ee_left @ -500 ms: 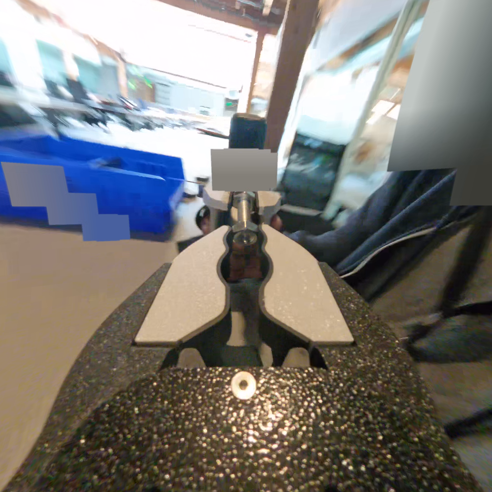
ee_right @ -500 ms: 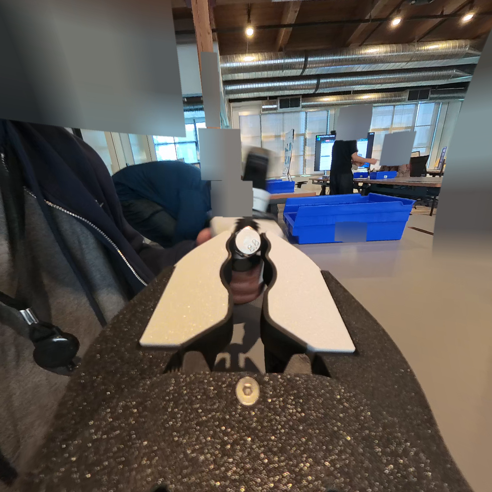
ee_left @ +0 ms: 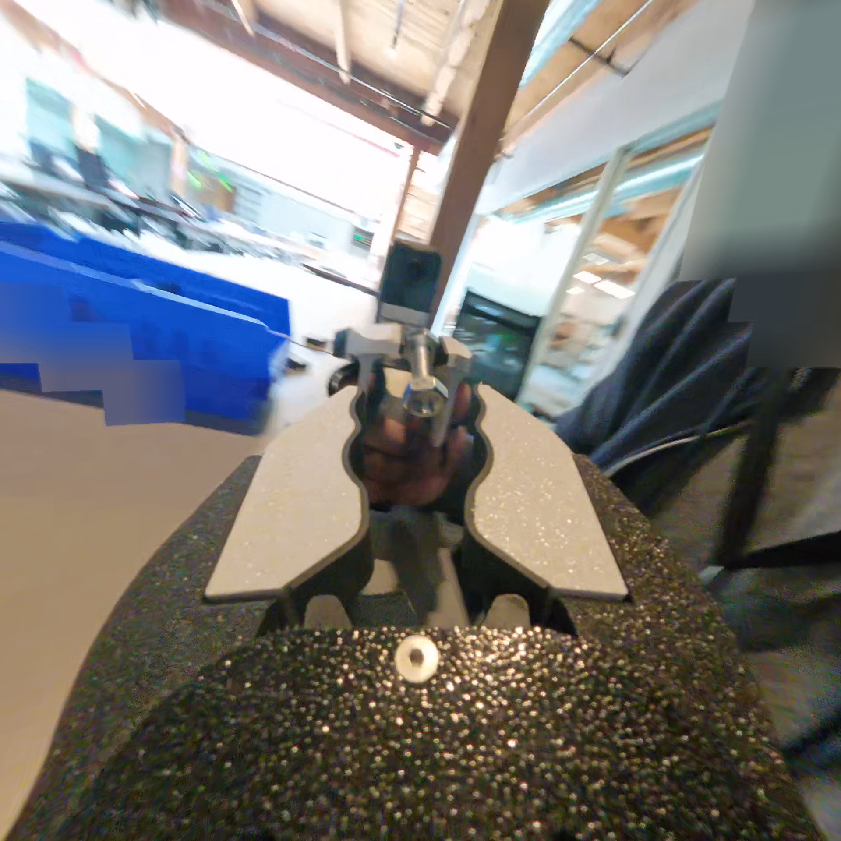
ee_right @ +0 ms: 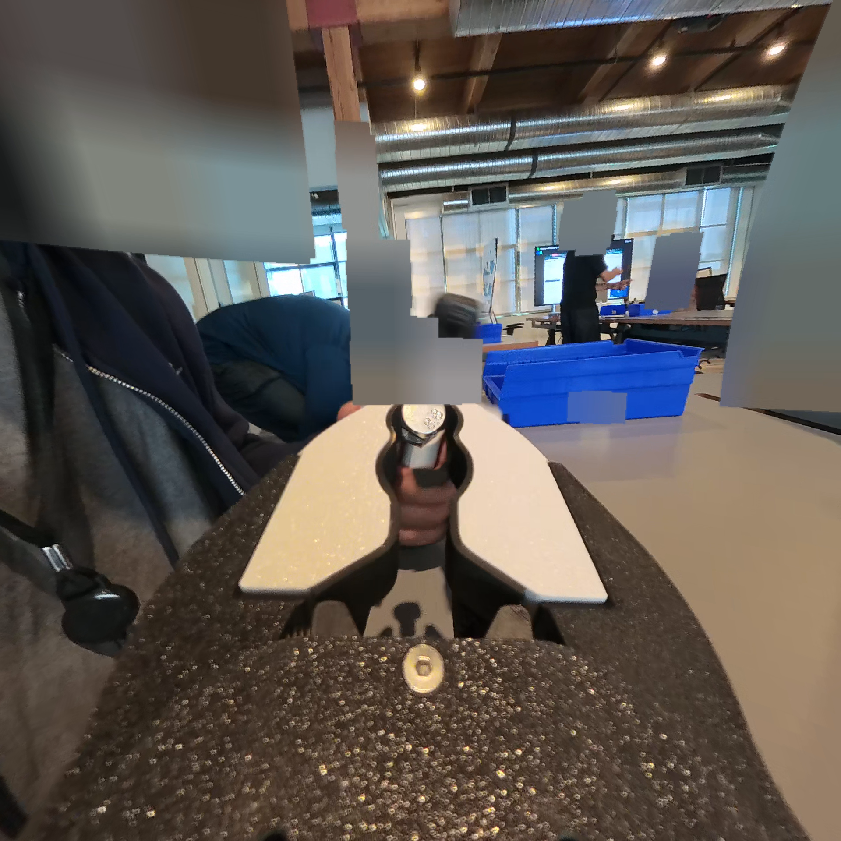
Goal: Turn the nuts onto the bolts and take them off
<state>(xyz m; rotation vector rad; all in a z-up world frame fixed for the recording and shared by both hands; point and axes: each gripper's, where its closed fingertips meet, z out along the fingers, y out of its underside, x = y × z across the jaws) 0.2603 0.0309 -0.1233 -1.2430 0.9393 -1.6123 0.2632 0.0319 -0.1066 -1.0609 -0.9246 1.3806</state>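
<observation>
In the left wrist view the left gripper (ee_left: 416,400) stands with its grey fingers (ee_left: 300,496) spread apart around nothing, just short of the hex nut (ee_left: 424,397) at frame centre. The nut sits on the near end of a bolt (ee_left: 419,359) whose far end is pinched by the right gripper (ee_left: 402,352), seen head-on just above centre. In the right wrist view the right gripper (ee_right: 421,421) is clamped on the bolt's hex head (ee_right: 421,418), centre frame. Blue bins (ee_right: 591,377) rest on the grey table (ee_right: 682,500) at middle right.
</observation>
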